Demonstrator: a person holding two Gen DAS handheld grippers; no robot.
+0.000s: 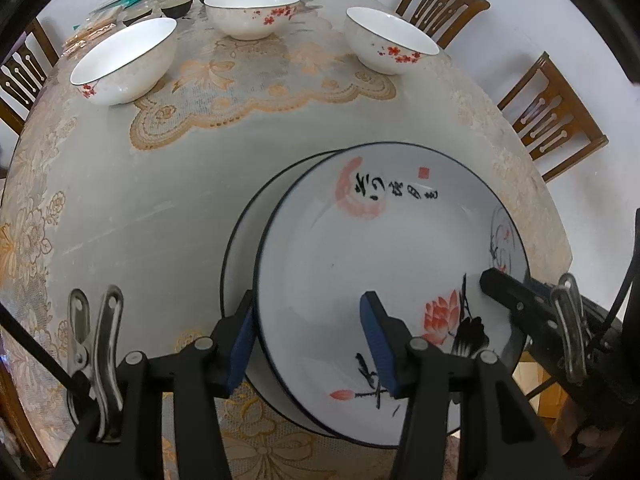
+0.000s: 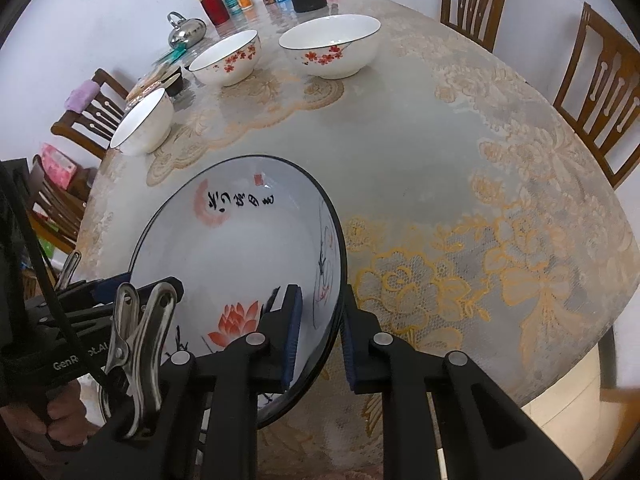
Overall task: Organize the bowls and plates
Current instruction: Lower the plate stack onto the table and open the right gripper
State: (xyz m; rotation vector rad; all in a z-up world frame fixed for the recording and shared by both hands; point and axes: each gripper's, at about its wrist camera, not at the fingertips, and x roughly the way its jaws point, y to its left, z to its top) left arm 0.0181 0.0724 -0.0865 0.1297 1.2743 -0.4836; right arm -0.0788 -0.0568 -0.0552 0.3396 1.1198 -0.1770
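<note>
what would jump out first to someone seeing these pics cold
The big painted plate with an orange lotus and black brush writing fills the near table edge, stacked on another plate. The left gripper and right gripper each straddle its rim. Farther back, three white bowls with red blossoms stand on a lace cloth.

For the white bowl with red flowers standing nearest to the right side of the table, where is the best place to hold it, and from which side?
Grip the rim of the rightmost bowl from above, one finger inside and one outside. It stands upright and open, and its wall is thin, while the rounded body is probably too wide for a claw. The near edge looks easiest, since the table in front is bare.
</note>
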